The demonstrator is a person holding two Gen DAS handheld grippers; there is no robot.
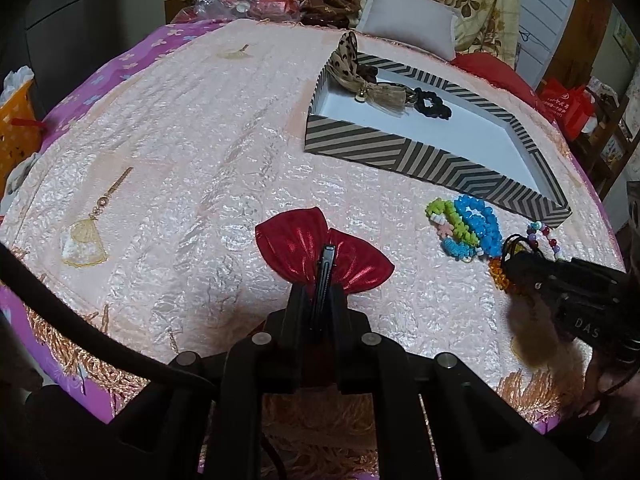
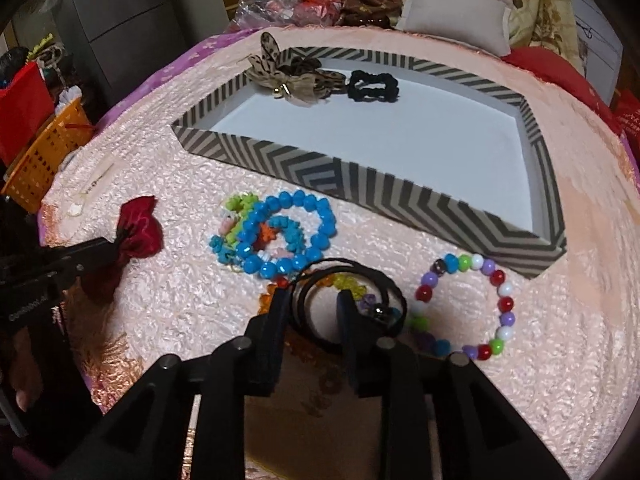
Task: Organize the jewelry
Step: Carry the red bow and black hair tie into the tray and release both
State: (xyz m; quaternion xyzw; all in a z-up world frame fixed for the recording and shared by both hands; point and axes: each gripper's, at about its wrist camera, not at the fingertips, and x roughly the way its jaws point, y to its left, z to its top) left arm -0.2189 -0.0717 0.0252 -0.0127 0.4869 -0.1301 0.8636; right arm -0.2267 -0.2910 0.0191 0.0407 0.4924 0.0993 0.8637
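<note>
My left gripper (image 1: 320,292) is shut on the black clip of a red satin bow (image 1: 288,240), which rests on the pink bedspread. In the right wrist view, my right gripper (image 2: 313,296) stands narrowly open over black hair ties (image 2: 396,296). Part of their loop lies in the gap and the right finger sits inside it. An orange and yellow bead bracelet (image 2: 348,282) lies under the ties. A blue bead bracelet (image 2: 320,208) and a multicoloured one (image 2: 504,300) lie beside them. The striped box (image 2: 360,176) behind holds a leopard bow (image 2: 280,68) and a black scrunchie (image 2: 372,86).
A gold fan-shaped pendant (image 1: 84,240) lies on the spread at the left. An orange basket (image 2: 44,152) stands off the bed's left edge. A white pillow (image 1: 408,24) and piled clutter sit beyond the box. A fringed edge runs along the near side.
</note>
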